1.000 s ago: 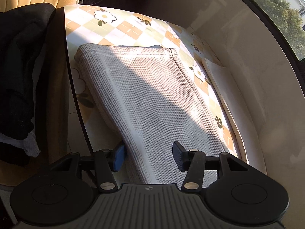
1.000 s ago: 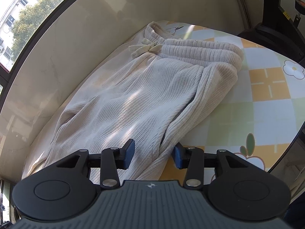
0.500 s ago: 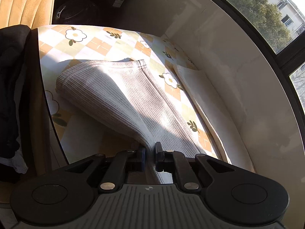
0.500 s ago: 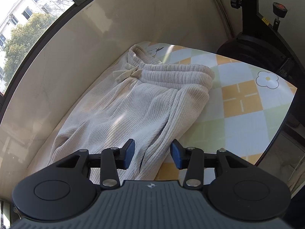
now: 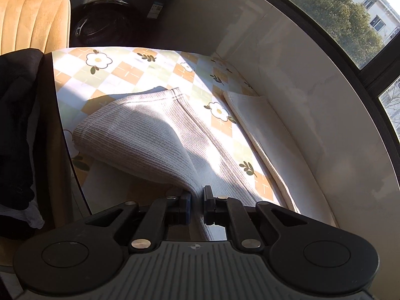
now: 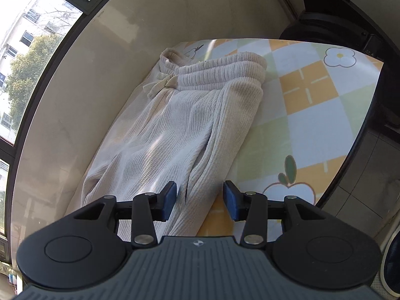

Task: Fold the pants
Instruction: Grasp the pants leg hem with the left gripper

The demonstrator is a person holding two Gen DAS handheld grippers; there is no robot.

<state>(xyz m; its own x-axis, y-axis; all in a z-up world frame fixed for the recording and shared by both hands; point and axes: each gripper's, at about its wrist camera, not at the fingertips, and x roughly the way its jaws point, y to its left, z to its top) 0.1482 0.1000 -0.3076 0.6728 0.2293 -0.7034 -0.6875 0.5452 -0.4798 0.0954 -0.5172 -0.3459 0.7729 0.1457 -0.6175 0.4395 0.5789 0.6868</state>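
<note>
over tablecloth [image 5: 130, 75], left tool [image 5: 196, 206] pinches pants [image 5: 140, 135]

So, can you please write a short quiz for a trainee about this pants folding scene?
1. True or false: the left gripper is shut on the beige ribbed knit pants.
2. Does the right gripper pinch the fabric?
A. yes
B. no, its jaws stand open
3. Fill in: the pants lie on a checked ____-print tablecloth.

Key: 1 true; 2 B; 3 flower.
</note>
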